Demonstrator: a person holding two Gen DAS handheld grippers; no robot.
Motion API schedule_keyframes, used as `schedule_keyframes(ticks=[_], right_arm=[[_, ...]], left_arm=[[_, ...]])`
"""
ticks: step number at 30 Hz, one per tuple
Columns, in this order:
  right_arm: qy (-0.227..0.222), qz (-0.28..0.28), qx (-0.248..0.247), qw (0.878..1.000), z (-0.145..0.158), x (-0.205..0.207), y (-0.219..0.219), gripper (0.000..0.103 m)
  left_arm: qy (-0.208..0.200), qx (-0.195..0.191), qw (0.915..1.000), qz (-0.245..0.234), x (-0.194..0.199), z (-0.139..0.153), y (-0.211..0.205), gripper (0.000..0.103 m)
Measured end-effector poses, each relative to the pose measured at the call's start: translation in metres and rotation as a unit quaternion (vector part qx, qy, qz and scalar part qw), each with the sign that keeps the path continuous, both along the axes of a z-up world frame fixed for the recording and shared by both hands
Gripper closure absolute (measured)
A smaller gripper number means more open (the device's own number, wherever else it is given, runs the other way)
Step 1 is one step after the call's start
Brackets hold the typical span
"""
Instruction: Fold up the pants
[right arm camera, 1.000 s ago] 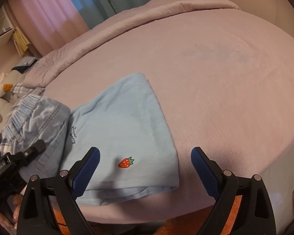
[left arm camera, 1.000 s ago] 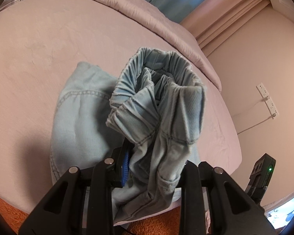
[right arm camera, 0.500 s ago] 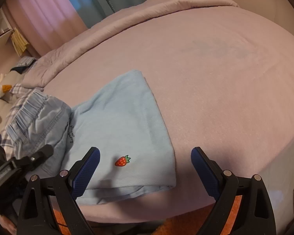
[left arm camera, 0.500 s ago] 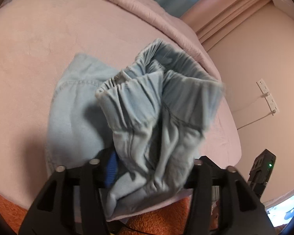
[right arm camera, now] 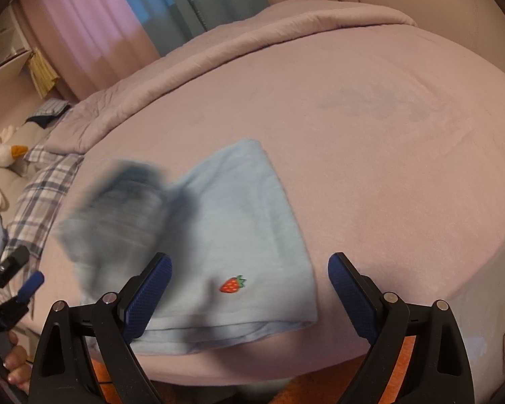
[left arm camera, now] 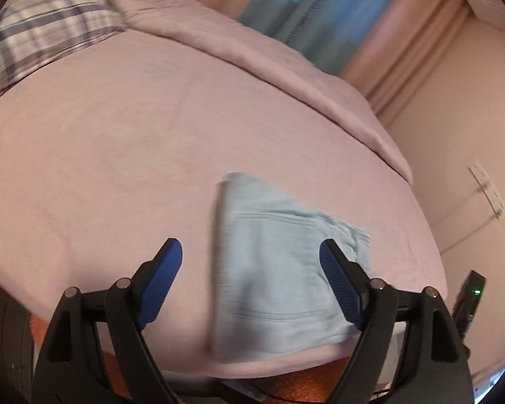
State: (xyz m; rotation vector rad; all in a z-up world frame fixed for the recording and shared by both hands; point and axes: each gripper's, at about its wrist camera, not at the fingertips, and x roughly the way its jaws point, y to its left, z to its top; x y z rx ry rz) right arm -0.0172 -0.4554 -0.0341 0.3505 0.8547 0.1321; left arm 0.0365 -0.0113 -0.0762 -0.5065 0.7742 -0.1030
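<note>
Pink-sheeted bed [left arm camera: 124,155], curtains behind. The pants [right arm camera: 219,235] are lying near the bed's front edge, their bunched end [right arm camera: 114,212] blurred, dropping onto the fold. Your left hand-held gripper [left arm camera: 250,286] is just opening, nothing between its jaws; right hand-held gripper [right arm camera: 249,298] is hanging apart, empty. You are clearing away: let the cloth settle before squaring edges

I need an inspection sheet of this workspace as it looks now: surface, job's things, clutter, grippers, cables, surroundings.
Surface: pink bed sheet, lightly creased.
Job's things: light blue pants, folded flat near the front edge; denim piece blurred at their left end.
Clutter: plaid cloth; plush toy, off the sheet.
Grippers: left gripper open, jaws just opened, nothing between fingers; right gripper open, above the pants.
Cables: one cord below the wall socket.
Surroundings: curtains, folded duvet.
</note>
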Motion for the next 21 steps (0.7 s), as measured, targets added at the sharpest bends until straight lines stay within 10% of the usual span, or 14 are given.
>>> schedule_keyframes(ticks=[21], right_arm=[[0.021,0.082,-0.012,0.996,-0.01,0.039,0.046,0.001]], left_arm=[[0.056,-0.005,0.9942,0.092,-0.033,-0.041,0.066,0.018]])
